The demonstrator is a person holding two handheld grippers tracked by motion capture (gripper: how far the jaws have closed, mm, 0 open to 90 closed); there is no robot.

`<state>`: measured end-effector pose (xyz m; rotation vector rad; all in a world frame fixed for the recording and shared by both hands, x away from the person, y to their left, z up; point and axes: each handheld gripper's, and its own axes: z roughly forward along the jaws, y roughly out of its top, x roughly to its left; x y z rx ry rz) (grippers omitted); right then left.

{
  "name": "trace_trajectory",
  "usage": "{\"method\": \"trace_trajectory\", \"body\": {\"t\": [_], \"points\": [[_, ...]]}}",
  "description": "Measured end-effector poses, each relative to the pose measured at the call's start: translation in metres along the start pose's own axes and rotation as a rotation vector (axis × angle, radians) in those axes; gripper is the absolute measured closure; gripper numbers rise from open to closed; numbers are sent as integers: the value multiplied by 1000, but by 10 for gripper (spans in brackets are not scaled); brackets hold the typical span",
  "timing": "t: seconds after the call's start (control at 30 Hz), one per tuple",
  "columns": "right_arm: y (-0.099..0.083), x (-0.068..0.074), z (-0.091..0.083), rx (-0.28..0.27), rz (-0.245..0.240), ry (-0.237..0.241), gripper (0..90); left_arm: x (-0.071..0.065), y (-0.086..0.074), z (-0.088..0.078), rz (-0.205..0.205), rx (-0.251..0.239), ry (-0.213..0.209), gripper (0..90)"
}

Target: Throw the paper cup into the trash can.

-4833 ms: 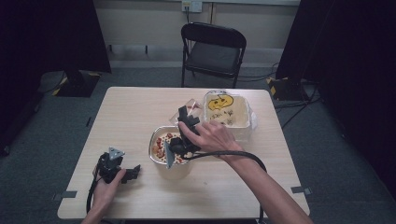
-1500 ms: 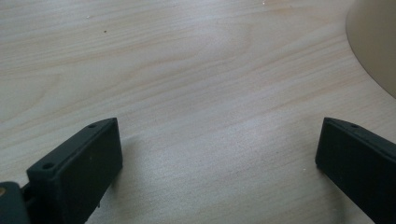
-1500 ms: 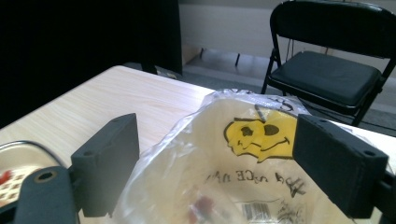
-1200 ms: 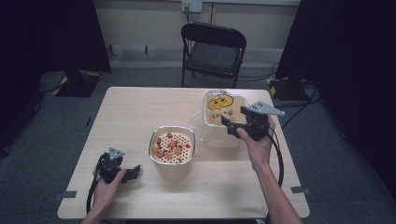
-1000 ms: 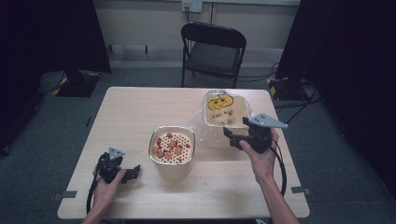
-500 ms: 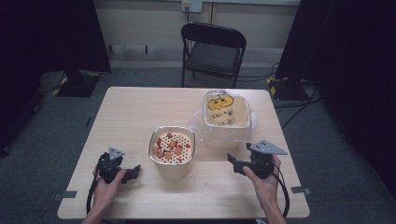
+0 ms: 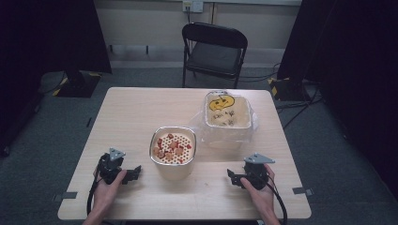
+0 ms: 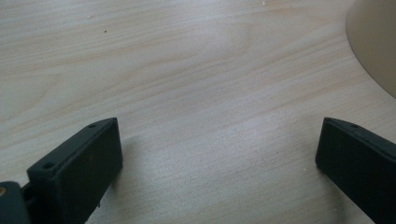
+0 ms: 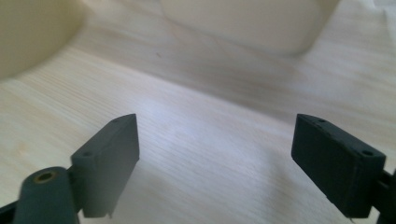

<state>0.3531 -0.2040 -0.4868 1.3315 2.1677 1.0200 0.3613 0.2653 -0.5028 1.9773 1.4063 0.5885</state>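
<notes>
Down near the worktop's [image 7: 131,117] front edge, the left tongs [image 7: 135,170] rest gaping and empty; a bowl [image 7: 173,151] of red pieces sits mid-worktop, a bag-lined tub [image 7: 227,116] toward the far right corner, then the right tongs [image 7: 231,175], likewise gaping, empty.

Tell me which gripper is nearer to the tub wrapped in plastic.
Right. The right gripper rests on the table's near edge, just in front of the plastic-wrapped tub. The left gripper sits at the near left, beyond the bowl of food pieces, farther from the tub.
</notes>
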Motion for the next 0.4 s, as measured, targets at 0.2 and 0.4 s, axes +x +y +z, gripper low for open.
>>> {"method": "trace_trajectory", "body": {"t": [0.2,0.4], "points": [[-7,5,10,50,-40,-35,128,0,0,0,0,0,0,0],[-9,4,10,35,-46,-28,124,0,0,0,0,0,0,0]]}}
